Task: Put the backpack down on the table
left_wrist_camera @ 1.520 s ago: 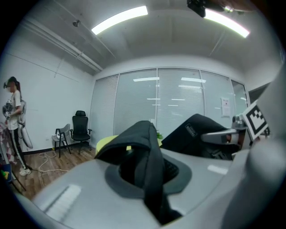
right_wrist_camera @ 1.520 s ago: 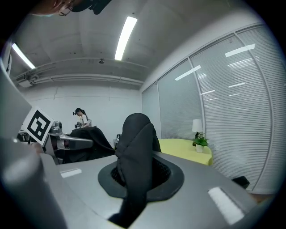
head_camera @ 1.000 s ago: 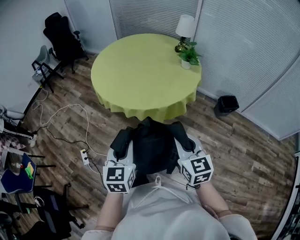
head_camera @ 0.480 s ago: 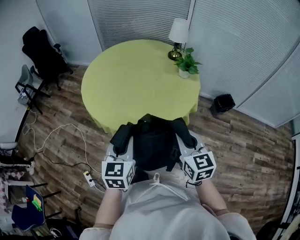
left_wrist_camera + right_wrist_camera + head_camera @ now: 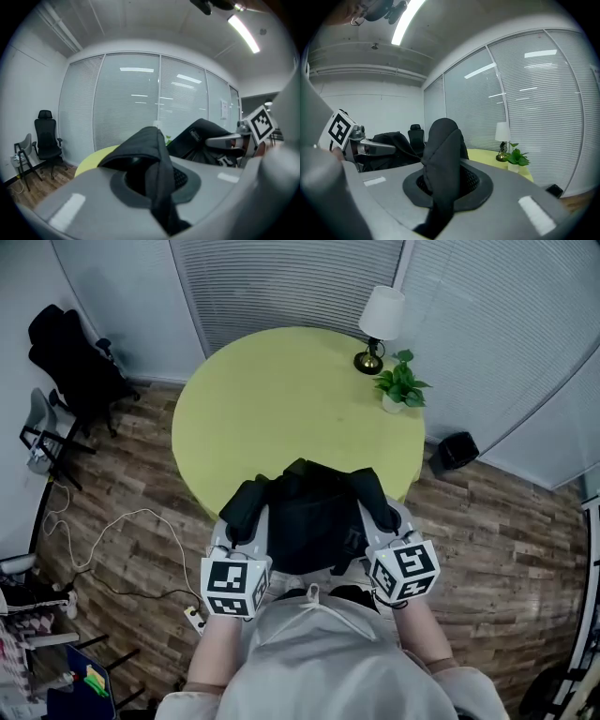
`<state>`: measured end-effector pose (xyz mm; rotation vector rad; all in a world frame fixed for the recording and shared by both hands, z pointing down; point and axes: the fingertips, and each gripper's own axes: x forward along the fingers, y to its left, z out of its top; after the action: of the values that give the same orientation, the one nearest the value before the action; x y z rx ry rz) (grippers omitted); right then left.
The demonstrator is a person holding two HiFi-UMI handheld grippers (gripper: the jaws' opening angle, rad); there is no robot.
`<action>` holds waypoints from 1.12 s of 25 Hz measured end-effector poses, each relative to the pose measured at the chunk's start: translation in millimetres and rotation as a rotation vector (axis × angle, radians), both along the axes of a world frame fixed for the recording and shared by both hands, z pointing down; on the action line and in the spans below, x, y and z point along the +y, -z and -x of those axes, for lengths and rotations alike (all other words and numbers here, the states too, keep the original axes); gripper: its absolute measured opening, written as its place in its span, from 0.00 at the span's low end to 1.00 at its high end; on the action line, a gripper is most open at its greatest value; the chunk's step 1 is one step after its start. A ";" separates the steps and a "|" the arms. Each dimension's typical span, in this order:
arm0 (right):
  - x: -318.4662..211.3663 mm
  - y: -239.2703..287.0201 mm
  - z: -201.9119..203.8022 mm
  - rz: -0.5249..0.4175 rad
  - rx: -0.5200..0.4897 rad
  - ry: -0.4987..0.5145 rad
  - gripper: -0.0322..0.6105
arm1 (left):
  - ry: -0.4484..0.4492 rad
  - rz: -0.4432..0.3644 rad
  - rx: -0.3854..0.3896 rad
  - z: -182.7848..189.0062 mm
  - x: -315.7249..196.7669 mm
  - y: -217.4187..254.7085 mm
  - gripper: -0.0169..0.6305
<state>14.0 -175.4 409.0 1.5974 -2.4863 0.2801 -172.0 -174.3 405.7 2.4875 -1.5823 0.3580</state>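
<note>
Head view: one black backpack [image 5: 309, 517] hangs between two grippers in front of the person's chest, its far end overlapping the near rim of the one round table [image 5: 272, 399] with the yellow-green cloth. I can't tell whether the bag touches the cloth. Left gripper [image 5: 244, 532], jaws nearly together, clamps one padded shoulder strap [image 5: 152, 150], and the left gripper view shows that black strap folded and pinched right between the pads. Right gripper [image 5: 380, 523], same story: jaws narrow, biting the second shoulder strap [image 5: 442, 157], which stands up in a hump between its pads. So that's two straps, two grips, one bag slung between them, each marker cube sitting low near the person's white top. On the table's far right side I count two things: one lamp [image 5: 379, 322] with a white shade, and one small potted plant [image 5: 401, 386] just beside it. Off the table, one black bin [image 5: 457, 450] stands on the wood floor at right, and one black office chair [image 5: 67, 351] stands at far left by the wall.
</note>
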 end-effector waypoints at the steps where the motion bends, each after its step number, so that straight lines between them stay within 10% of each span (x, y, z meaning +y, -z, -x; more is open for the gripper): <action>1: -7.1 0.1 5.8 0.003 0.002 -0.002 0.10 | 0.001 0.003 0.005 5.9 -7.7 -0.5 0.09; 28: -283.1 -11.7 3.2 0.041 0.049 0.136 0.10 | 0.092 0.048 -0.008 -1.1 -265.0 -26.6 0.09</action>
<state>10.8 -458.5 420.7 1.3949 -2.5207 0.2681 -170.9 -439.3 432.3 2.3717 -1.6642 0.3886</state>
